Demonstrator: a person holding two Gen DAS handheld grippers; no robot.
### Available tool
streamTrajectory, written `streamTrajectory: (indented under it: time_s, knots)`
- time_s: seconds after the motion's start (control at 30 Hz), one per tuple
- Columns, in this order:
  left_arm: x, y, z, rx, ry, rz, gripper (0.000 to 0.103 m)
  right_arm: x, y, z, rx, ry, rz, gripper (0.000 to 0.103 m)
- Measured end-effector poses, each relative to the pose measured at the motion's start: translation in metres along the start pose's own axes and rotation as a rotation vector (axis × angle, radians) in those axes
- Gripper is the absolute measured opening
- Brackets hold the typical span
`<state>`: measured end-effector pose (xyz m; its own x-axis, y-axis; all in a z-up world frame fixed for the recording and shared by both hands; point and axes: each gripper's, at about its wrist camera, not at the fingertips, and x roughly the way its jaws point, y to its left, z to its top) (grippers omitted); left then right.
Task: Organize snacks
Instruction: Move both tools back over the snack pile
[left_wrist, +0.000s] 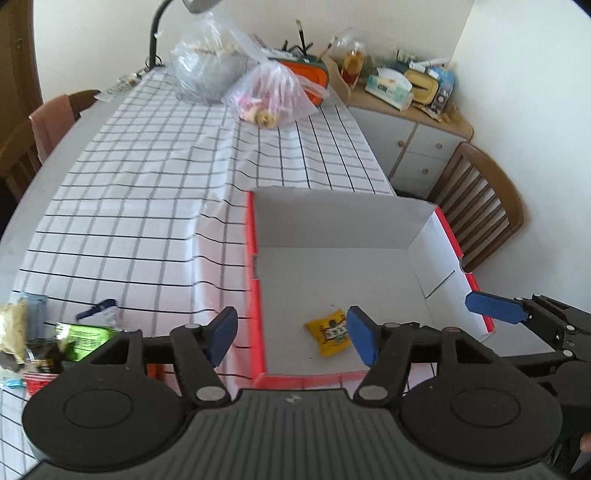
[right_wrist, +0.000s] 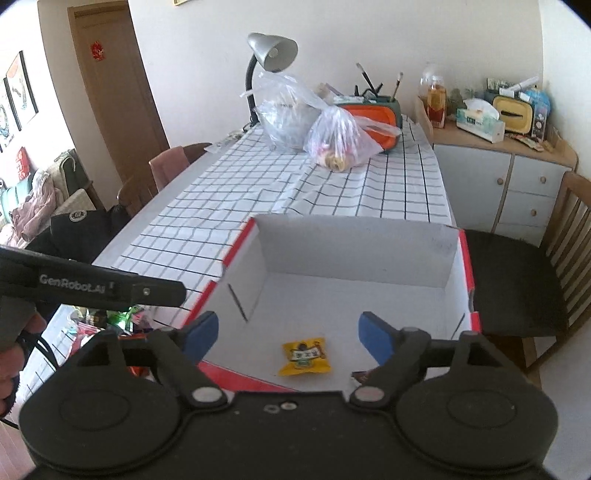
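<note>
White-lined box (right_wrist: 354, 258) with red rim sits ahead of both grippers, one yellow packet (right_wrist: 304, 356) on its floor.
Left gripper (left_wrist: 291, 334) gapes empty, packet just below its right-hand pad, long axis running down-right; right gripper (right_wrist: 286, 338) gapes wider, also empty, packet between its pads, lying nearly crosswise. Snack pile (left_wrist: 55, 339) lies left of the left gripper.

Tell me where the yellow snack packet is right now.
The yellow snack packet lies flat on the floor of the red-edged cardboard box, near its front wall, low in both wrist views.
</note>
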<state>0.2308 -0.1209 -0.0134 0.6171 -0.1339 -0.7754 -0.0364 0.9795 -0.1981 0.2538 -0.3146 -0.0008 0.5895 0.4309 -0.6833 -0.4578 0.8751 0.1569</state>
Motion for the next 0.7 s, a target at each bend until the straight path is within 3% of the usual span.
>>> streamTrajectory:
  time_s: [0.43, 0.7]
  knots:
    - [-0.062, 0.077, -0.028, -0.013, -0.106, 0.027, 0.078, -0.011, 0.076, -0.007, -0.01, -0.051, 0.004, 0.101]
    - [-0.079, 0.132, -0.041, -0.033, -0.102, 0.026, 0.08, -0.004, 0.126, -0.018, -0.032, -0.055, -0.015, 0.103]
